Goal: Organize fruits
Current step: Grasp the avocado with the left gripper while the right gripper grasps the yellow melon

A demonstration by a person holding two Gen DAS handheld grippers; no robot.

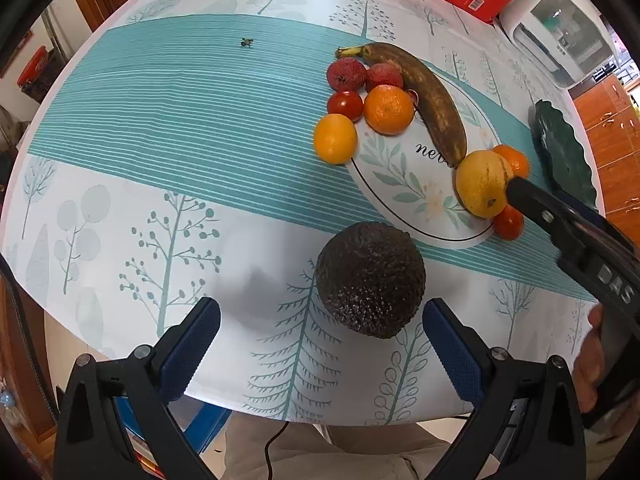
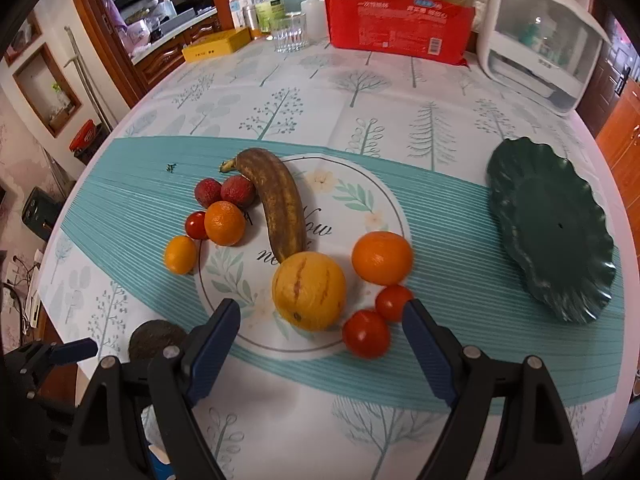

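Observation:
A dark avocado (image 1: 370, 285) lies near the table's front edge, just ahead of my open, empty left gripper (image 1: 320, 320), toward its right finger. My open, empty right gripper (image 2: 320, 320) hovers just short of a yellow melon (image 2: 309, 290) and two tomatoes (image 2: 366, 333). An orange (image 2: 382, 257) lies beyond them. A brown banana (image 2: 280, 200), two lychees (image 2: 208, 193), a mandarin (image 2: 224, 223), a small tomato (image 2: 196, 225) and a yellow citrus (image 2: 180, 255) lie to the left. An empty dark green plate (image 2: 552, 228) sits at the right.
The fruits lie on and around a round printed motif (image 2: 352, 200) on the tablecloth. A red package (image 2: 400, 20), a white appliance (image 2: 540, 40), a glass (image 2: 291, 34), bottles and a yellow box (image 2: 216, 46) stand at the back. A tiny dark scrap (image 2: 171, 167) lies left.

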